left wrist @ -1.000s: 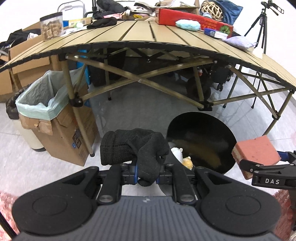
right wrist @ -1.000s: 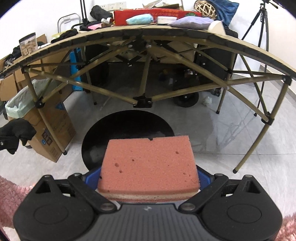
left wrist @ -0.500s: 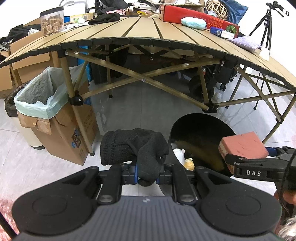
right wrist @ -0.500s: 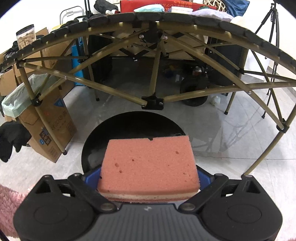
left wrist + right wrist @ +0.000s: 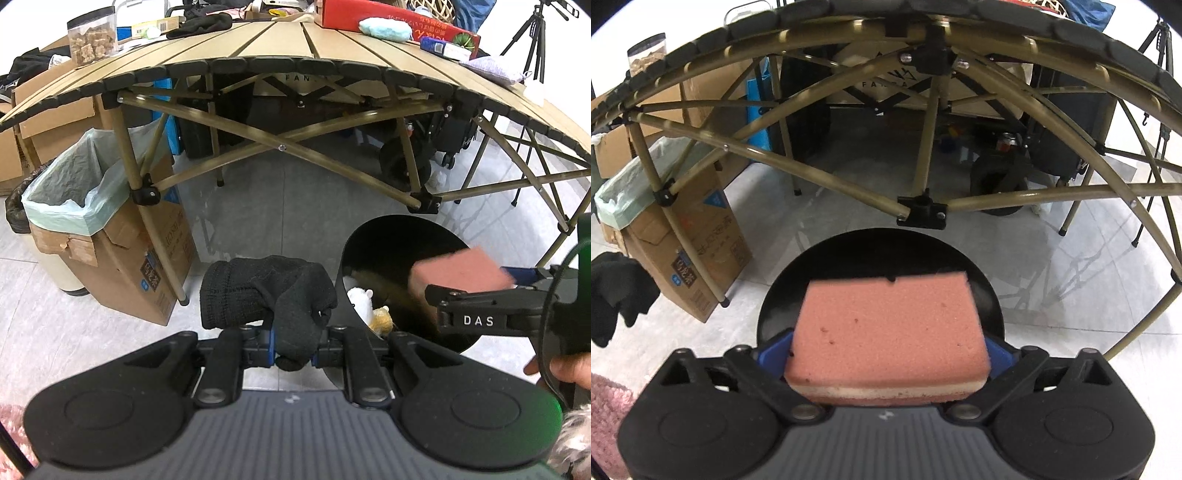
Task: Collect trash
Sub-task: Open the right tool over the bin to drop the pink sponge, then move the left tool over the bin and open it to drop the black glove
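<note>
The pink sponge (image 5: 888,332) sits between the blue pads of the right gripper (image 5: 886,354), directly over the mouth of the round black bin (image 5: 991,295); the jaws are opening, and whether the pads are pressing on it cannot be told. In the left wrist view the same sponge (image 5: 460,267) is blurred above the bin's (image 5: 369,236) opening, and a hand (image 5: 565,369) shows at the right edge behind that gripper. Down inside the bin lie a small white plush toy (image 5: 360,299) and a small yellow one (image 5: 382,319), against the near wall. The left gripper (image 5: 291,347) is clenched on a black knit glove (image 5: 269,291), which bunches up above the pinched jaws, just left of the bin's rim. Farther left, a cardboard box (image 5: 122,266) lined with a pale green bag (image 5: 70,188) stands against a leg of the folding table (image 5: 280,44); what the bag holds cannot be seen. On the tabletop are a clear jar of brown pieces (image 5: 92,37) and a red carton (image 5: 391,18).
</note>
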A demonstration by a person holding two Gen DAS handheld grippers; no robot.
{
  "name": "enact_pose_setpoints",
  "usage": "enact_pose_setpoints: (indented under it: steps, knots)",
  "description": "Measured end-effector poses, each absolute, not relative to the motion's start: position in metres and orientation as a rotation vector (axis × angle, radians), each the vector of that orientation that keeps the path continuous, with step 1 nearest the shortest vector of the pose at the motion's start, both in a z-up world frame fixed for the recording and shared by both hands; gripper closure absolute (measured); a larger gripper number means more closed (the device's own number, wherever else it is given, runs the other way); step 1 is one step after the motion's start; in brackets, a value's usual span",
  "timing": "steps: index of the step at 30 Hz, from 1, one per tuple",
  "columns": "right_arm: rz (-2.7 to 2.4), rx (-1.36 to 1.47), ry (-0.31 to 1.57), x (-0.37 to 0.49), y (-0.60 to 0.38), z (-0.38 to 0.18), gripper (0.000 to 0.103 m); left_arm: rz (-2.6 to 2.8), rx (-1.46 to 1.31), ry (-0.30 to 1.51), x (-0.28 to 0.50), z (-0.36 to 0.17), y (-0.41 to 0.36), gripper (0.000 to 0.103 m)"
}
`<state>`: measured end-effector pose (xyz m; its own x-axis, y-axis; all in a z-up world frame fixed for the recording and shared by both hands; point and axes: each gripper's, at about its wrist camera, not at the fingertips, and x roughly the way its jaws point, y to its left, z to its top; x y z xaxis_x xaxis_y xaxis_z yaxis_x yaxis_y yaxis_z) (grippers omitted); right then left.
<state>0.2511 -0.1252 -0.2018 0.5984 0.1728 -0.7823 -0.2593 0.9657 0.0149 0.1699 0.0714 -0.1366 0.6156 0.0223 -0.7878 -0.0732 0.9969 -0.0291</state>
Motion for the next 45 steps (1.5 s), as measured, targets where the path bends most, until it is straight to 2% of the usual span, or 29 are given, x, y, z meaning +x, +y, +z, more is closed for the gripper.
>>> enact_pose_setpoints:
  steps: [22,45]
  knots:
    - [0.164,-0.112,0.874,0.251,-0.149,-0.192,0.0,0.0,-0.016,0.914,0.182,-0.138,0.048,0.087]
    - [-0.068,0.057,0.88,0.25,-0.253,-0.164,0.0,-0.178,0.094,0.931,0.225,-0.152,-0.047,0.087]
